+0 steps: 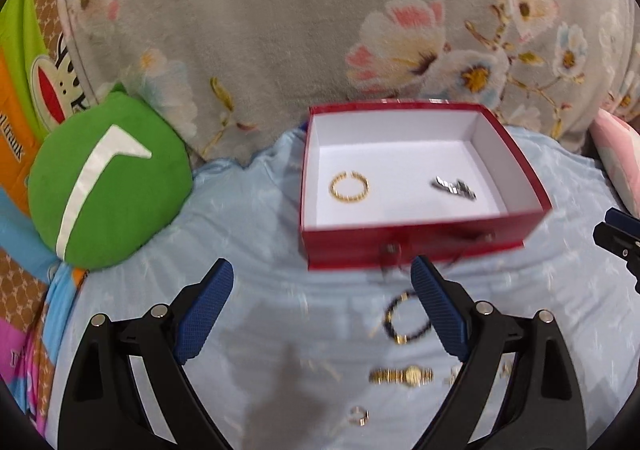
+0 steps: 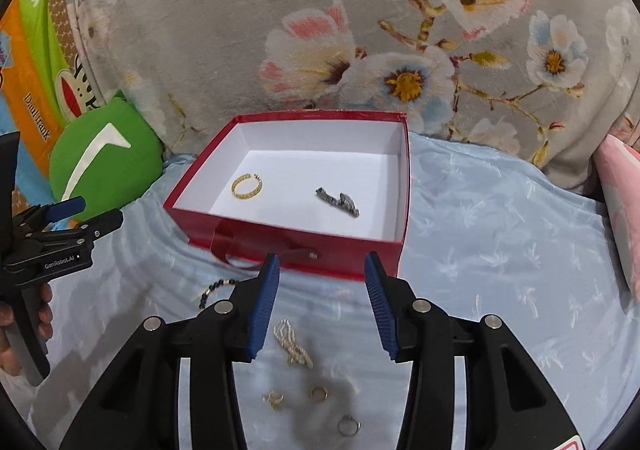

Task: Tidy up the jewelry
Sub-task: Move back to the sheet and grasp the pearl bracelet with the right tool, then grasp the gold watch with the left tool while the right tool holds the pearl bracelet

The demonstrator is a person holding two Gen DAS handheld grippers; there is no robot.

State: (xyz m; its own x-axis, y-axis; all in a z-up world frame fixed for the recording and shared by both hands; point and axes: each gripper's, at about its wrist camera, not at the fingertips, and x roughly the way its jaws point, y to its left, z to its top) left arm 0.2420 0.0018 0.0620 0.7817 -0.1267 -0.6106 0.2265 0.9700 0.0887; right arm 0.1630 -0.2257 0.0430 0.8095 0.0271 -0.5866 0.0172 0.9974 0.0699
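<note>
A red box with a white inside sits on the light blue cloth; it also shows in the right wrist view. Inside lie a gold bracelet and a silver piece. On the cloth in front lie a dark bead bracelet, a gold watch, a pearl chain and small rings. My left gripper is open and empty above the cloth. My right gripper is open and empty above the pearl chain.
A green round cushion lies left of the box. A grey floral blanket rises behind it. A pink pillow is at the right. The left gripper's body shows at the right view's left edge.
</note>
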